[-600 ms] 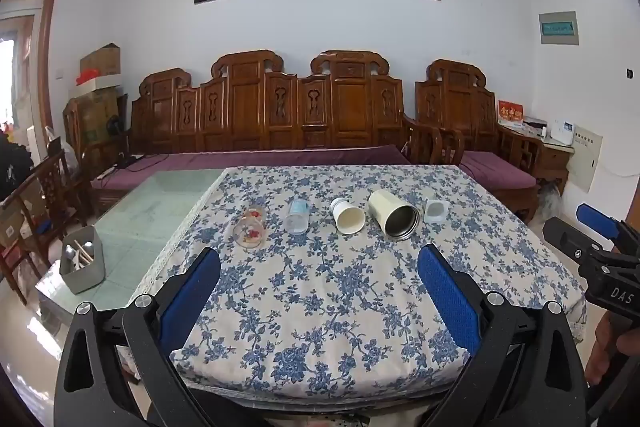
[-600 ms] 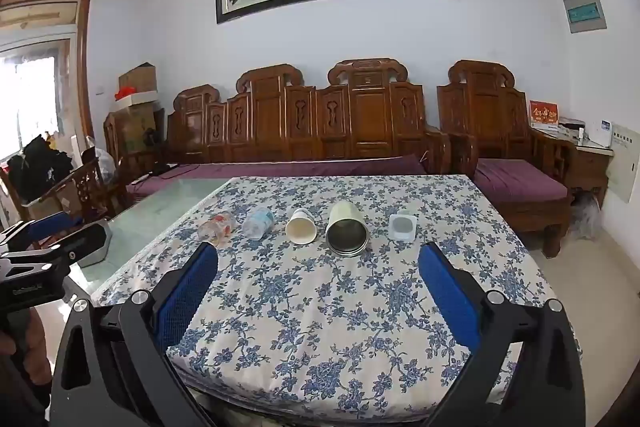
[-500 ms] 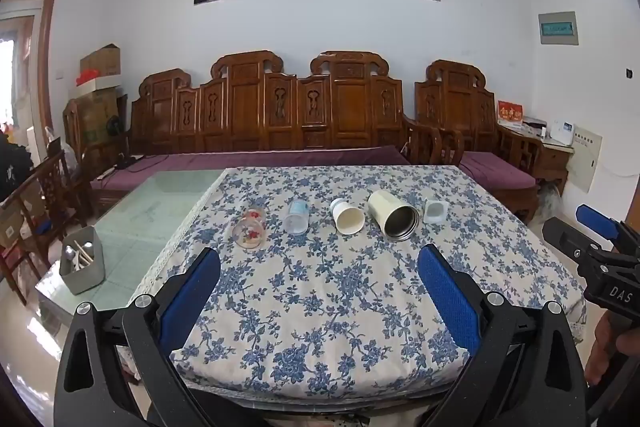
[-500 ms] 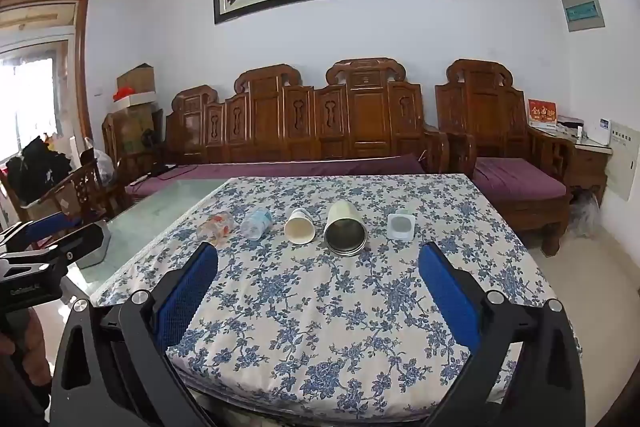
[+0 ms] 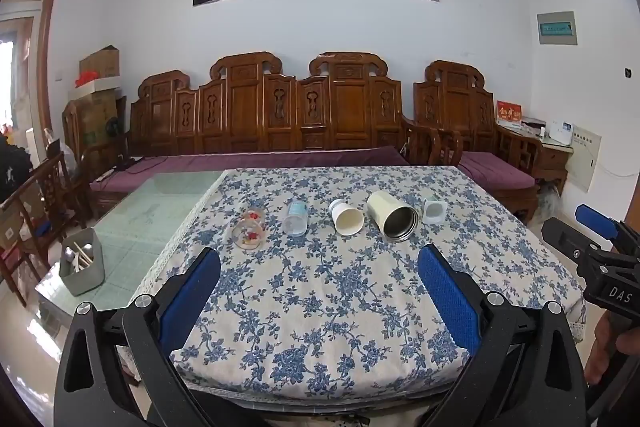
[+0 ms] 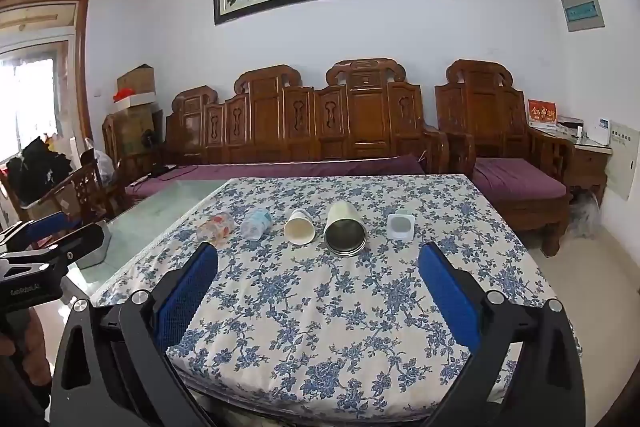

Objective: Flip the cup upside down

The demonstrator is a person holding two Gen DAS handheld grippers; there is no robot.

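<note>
Both your left tongs (image 5: 319,287) and right tongs (image 6: 318,285) are spread wide and empty, well short of the cream paper cup (image 6: 299,230) lying on its side mid-bench (image 6: 360,307), mouth toward you, nearly dead ahead of the right tongs.

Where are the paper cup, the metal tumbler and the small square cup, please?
paper cup (image 5: 349,222), left wrist view, on its open mouth.
metal tumbler (image 6: 345,237), right wrist view, on its dark open mouth.
square cup (image 6: 399,225), right wrist view, on its grey opening.
</note>
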